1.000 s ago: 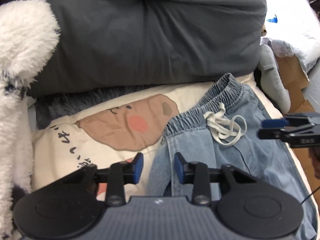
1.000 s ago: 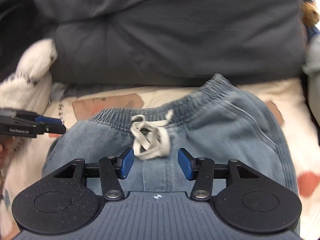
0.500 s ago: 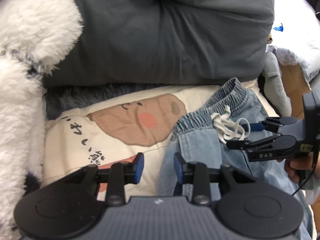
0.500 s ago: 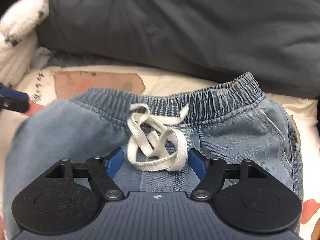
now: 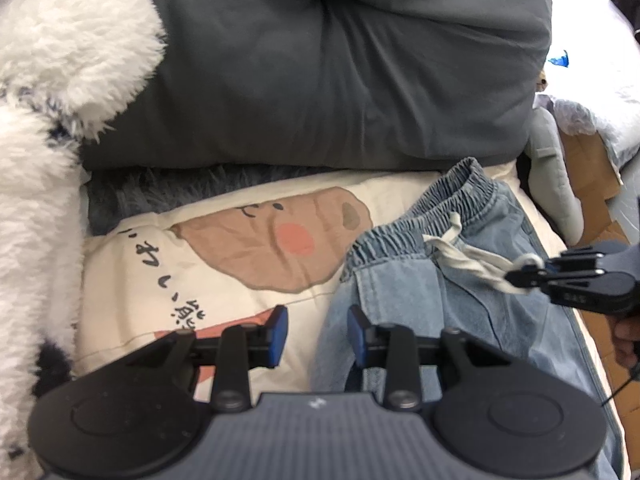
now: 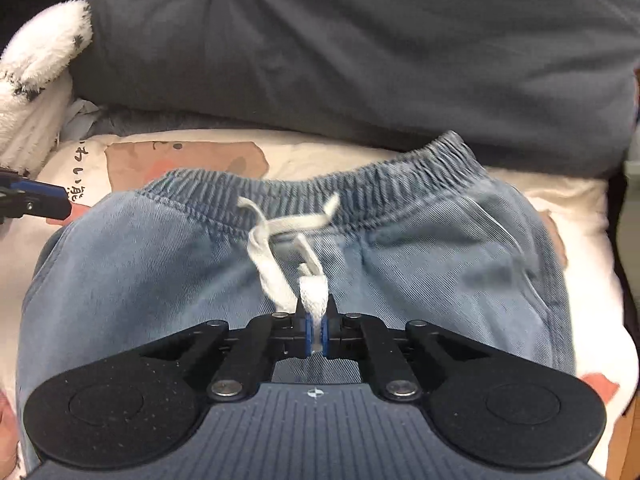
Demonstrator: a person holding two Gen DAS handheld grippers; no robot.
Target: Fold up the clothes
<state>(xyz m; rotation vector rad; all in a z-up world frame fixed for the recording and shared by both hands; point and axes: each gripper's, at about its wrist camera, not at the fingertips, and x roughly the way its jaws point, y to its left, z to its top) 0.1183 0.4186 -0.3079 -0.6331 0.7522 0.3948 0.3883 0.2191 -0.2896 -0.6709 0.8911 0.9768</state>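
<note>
Right gripper (image 6: pixel 316 330) clamped on white drawstring (image 6: pixel 280 240) of pale-blue denim pants (image 6: pixel 160 264), elastic waistband gathered; left gripper (image 5: pixel 316 330) apart.

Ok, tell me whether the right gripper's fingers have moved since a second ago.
Yes. The right gripper has closed its fingers on the white drawstring, nearer the denim pants' waistband than before.

Soft, even indoor light, no hard shadows. Blown-out white at the left-wrist view's top right corner — bright source there. Fisheye bends and darkens the edges. Light-blue denim trousers (image 6: pixel 160 264) and white woven drawstring (image 6: pixel 276 264) slightly motion-blurred in the right-wrist view.
</note>
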